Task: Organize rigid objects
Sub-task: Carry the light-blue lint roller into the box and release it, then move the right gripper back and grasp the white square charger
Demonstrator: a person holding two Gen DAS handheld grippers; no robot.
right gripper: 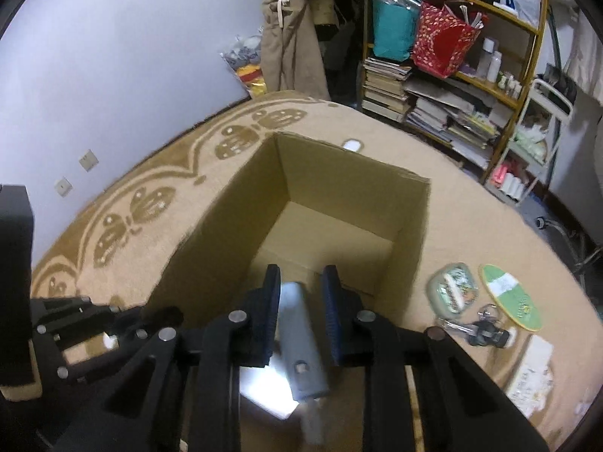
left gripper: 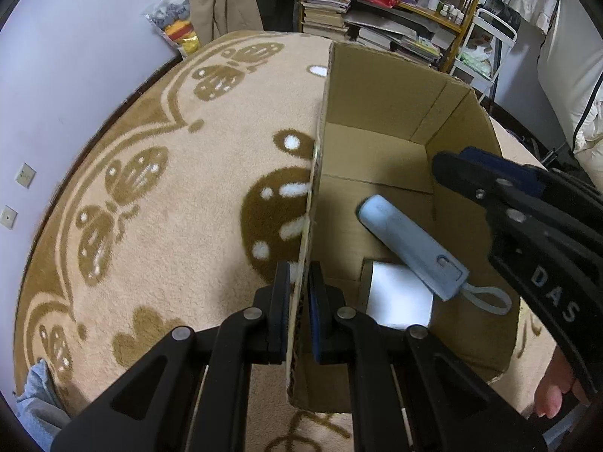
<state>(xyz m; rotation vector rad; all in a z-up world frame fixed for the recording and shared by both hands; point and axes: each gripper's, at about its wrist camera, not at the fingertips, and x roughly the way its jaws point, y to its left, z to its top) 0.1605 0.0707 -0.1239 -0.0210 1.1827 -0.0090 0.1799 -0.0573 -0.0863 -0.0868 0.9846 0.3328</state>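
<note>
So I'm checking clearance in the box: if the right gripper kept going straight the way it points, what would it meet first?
Probably the blue-grey tool, which lies in the box between the right gripper's open fingers, partly over a white card. Depth is unclear.

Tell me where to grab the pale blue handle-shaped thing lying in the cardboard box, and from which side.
Grip the pale blue tool across its narrower rounded half, coming straight down from above through the open top of the cardboard box. It lies flat and slanted on the box floor, its loop end resting over a white object, so the two long sides are free for the fingers.
</note>
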